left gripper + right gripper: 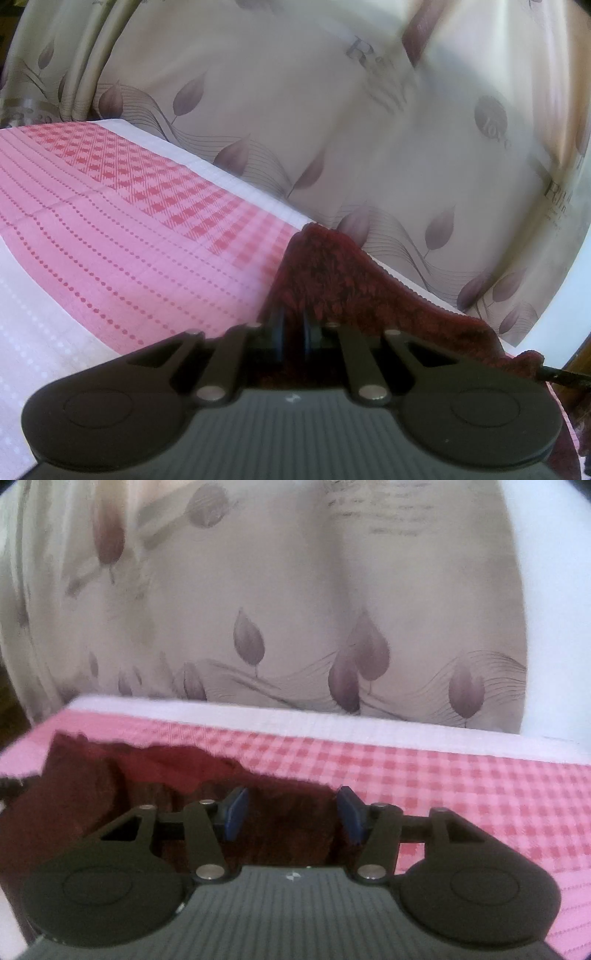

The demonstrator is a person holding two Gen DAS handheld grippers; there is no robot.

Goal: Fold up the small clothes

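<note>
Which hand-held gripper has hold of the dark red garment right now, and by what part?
The left hand-held gripper is shut on the dark red garment, pinching a raised fold along its edge. The right hand-held gripper is open over it, holding nothing.

Garment (155, 775) on tablecloth (461, 775), curtain (295, 609) behind table, garment before both grippers
</note>
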